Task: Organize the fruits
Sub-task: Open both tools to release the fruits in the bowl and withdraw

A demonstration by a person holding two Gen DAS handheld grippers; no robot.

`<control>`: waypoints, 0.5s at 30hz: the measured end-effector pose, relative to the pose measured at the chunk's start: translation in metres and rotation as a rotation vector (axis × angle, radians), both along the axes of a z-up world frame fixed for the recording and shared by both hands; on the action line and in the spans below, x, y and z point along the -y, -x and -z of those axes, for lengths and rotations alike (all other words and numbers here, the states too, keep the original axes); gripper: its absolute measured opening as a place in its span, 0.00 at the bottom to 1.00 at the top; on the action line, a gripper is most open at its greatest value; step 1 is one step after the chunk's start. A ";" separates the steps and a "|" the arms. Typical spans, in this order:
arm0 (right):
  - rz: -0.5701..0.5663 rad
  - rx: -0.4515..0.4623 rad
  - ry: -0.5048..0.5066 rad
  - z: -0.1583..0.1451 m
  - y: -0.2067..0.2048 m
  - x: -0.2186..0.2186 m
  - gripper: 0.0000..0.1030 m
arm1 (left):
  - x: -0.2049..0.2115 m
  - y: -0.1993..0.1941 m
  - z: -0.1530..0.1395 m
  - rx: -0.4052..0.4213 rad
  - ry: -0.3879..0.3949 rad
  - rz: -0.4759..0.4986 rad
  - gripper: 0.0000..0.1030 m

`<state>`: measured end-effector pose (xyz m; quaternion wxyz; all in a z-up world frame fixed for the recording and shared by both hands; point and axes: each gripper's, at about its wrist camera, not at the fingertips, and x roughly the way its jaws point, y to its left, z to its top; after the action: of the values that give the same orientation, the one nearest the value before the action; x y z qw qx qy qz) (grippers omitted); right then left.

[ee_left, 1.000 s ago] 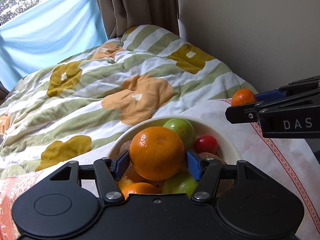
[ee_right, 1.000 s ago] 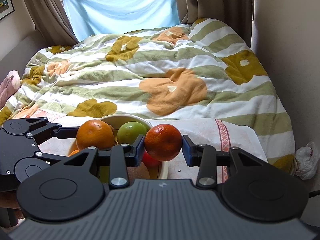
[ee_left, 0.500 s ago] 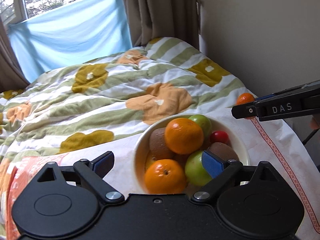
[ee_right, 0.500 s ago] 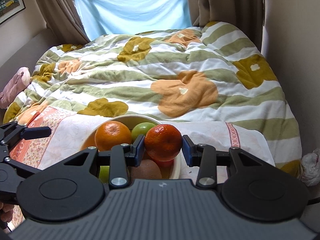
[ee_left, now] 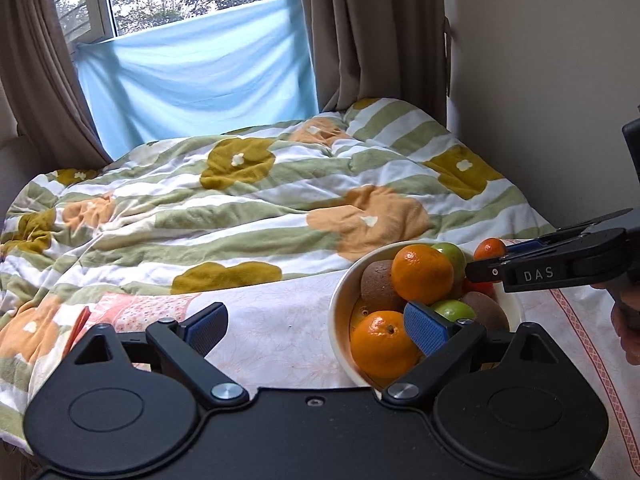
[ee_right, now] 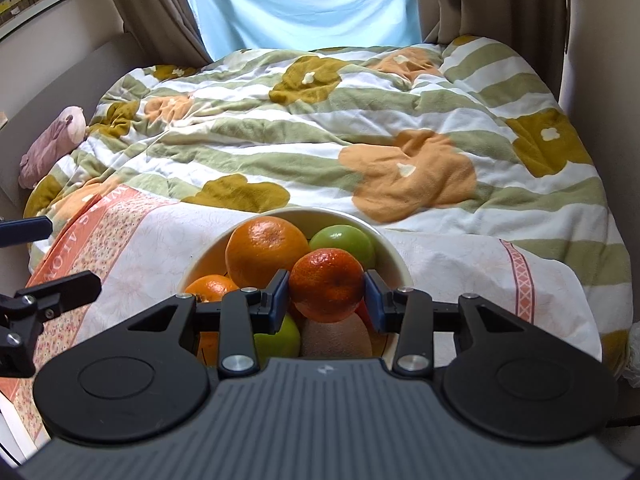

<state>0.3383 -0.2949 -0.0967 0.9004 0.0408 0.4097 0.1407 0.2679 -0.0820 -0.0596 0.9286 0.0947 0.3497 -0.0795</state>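
Note:
A cream bowl (ee_left: pixel 338 312) (ee_right: pixel 394 254) on a pale cloth holds oranges, green apples, kiwis and a small red fruit. A large orange (ee_left: pixel 422 274) (ee_right: pixel 266 250) lies on top of the pile. My right gripper (ee_right: pixel 326 298) is shut on a small dark orange mandarin (ee_right: pixel 326 284) (ee_left: pixel 490 249) and holds it just over the bowl. My left gripper (ee_left: pixel 316 326) is open and empty, left of the bowl, with its right finger (ee_left: pixel 426 328) in front of the bowl's fruit.
The bowl stands on a white and pink patterned cloth (ee_left: pixel 276 320) at the foot of a bed with a green-striped flowered quilt (ee_left: pixel 248 208). A wall (ee_left: pixel 540 60) is on the right, curtains and a window behind. A pink soft toy (ee_right: pixel 52 140) lies at the bed's left.
My left gripper let go of the large orange onto the pile, opened and drew back to the left. My right gripper moved with the mandarin to over the bowl.

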 end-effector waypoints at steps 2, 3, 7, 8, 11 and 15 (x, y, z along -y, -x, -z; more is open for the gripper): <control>-0.005 0.001 0.004 0.002 0.000 -0.001 0.54 | -0.001 0.002 0.000 -0.003 0.002 -0.007 0.94; -0.009 0.001 0.005 0.004 0.000 -0.001 0.55 | -0.002 0.003 0.001 -0.004 0.000 -0.012 0.94; -0.032 0.019 0.005 0.007 -0.002 -0.001 0.55 | -0.003 0.006 0.003 -0.009 0.002 -0.035 0.94; -0.039 0.023 0.010 0.008 -0.003 -0.001 0.56 | -0.003 0.007 0.004 -0.011 0.004 -0.041 0.94; -0.069 0.006 0.026 0.013 -0.004 -0.002 0.65 | -0.003 0.010 0.007 -0.020 0.002 -0.059 0.94; -0.090 0.013 0.016 0.012 0.003 -0.001 1.00 | -0.003 0.015 0.008 -0.019 0.000 -0.086 0.94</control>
<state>0.3354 -0.2936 -0.1084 0.8961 0.0144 0.4065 0.1778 0.2533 -0.0795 -0.0680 0.9278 0.0787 0.3623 -0.0405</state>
